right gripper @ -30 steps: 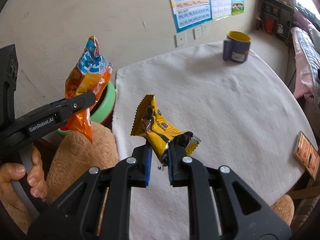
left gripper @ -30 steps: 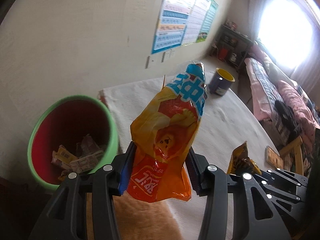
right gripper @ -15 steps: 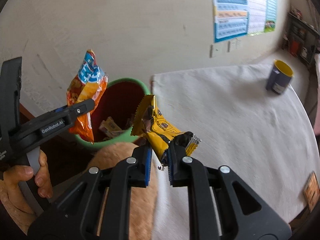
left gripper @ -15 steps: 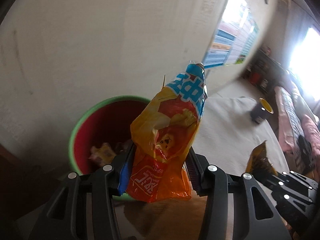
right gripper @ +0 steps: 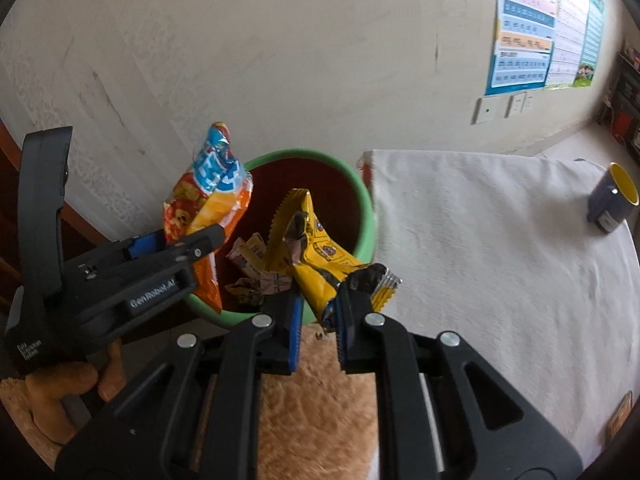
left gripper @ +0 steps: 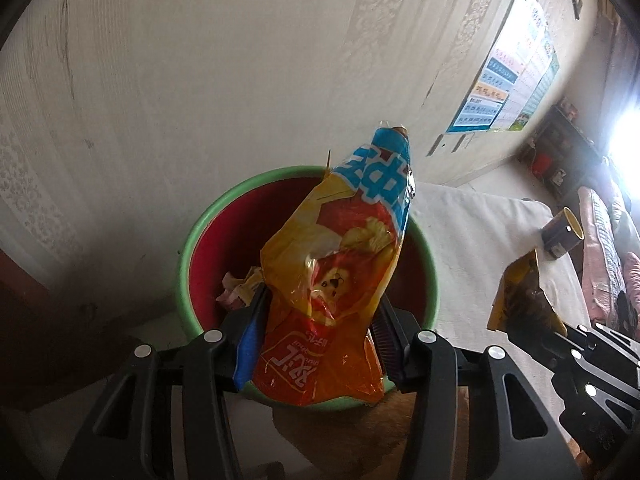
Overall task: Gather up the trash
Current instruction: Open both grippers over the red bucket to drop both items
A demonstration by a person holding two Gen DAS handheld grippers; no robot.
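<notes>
The left gripper (left gripper: 320,320) held an orange bag (left gripper: 332,280) with a blue top upright between its jaws, above the bin (left gripper: 184,256). Its jaws had just been opening a little, with the bag between them. In the left view the blue pad touched the bag on one side, and the other pad stood at the bag's edge; if it was pressing I cannot tell. The bin was green outside and red inside, and it stood on the floor by the wall (left gripper: 200,60), just beside the end of the bench (right gripper: 500,240). Some crumpled wrappers (right gripper: 256,276) lay at its bottom.

The right gripper (right gripper: 318,320) had its jaws closed on the lower end of a yellow wrapper (right gripper: 320,264). The wrapper stood up and leaned over the near rim of the bin, with its torn zigzag edge at the top. In the right view the left gripper (right gripper: 192,240) was to the left of it, and a hand (right gripper: 60,392) held its handle.

The bench was covered with a white cloth. A dark blue mug (right gripper: 612,200), yellow inside, stood at its far end. A poster (right gripper: 536,36) hung on the wall above the bench. A tan furry cushion (right gripper: 316,400) was under the right gripper.
</notes>
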